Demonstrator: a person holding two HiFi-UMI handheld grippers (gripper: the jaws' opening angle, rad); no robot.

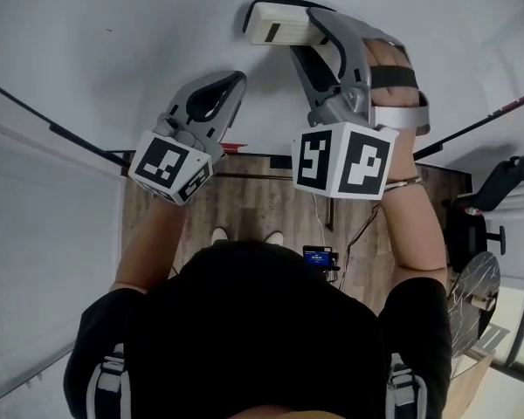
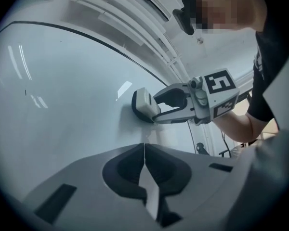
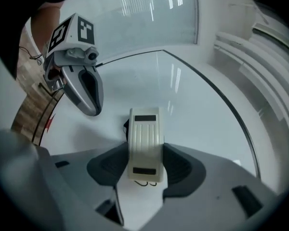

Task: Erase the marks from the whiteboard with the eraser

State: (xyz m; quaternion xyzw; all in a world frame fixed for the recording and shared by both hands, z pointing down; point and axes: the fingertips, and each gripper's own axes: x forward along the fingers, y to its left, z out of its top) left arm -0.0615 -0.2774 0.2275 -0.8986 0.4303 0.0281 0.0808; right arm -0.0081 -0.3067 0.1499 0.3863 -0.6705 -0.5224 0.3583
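The cream ribbed eraser (image 1: pixel 278 23) is pressed flat on the whiteboard (image 1: pixel 113 42), and my right gripper (image 1: pixel 304 35) is shut on it. In the right gripper view the eraser (image 3: pixel 144 139) sits between the dark pads (image 3: pixel 179 166), with small black marks (image 3: pixel 145 182) on the board just below it and a dark trace (image 3: pixel 126 125) at its left edge. My left gripper (image 1: pixel 236 84) is shut on nothing, its tip close to the board, left of and below the eraser. From the left gripper view, the shut left gripper (image 2: pixel 144 147) points at the board (image 2: pixel 62 105), with the eraser (image 2: pixel 143 105) beyond.
The board's black frame edge (image 1: pixel 61 133) runs along its lower side. Below lie a wood floor (image 1: pixel 244 203), a small device with a blue screen (image 1: pixel 317 256) with cables, and a black office chair (image 1: pixel 493 195) at the right. A faint tick (image 2: pixel 25 91) shows on the board.
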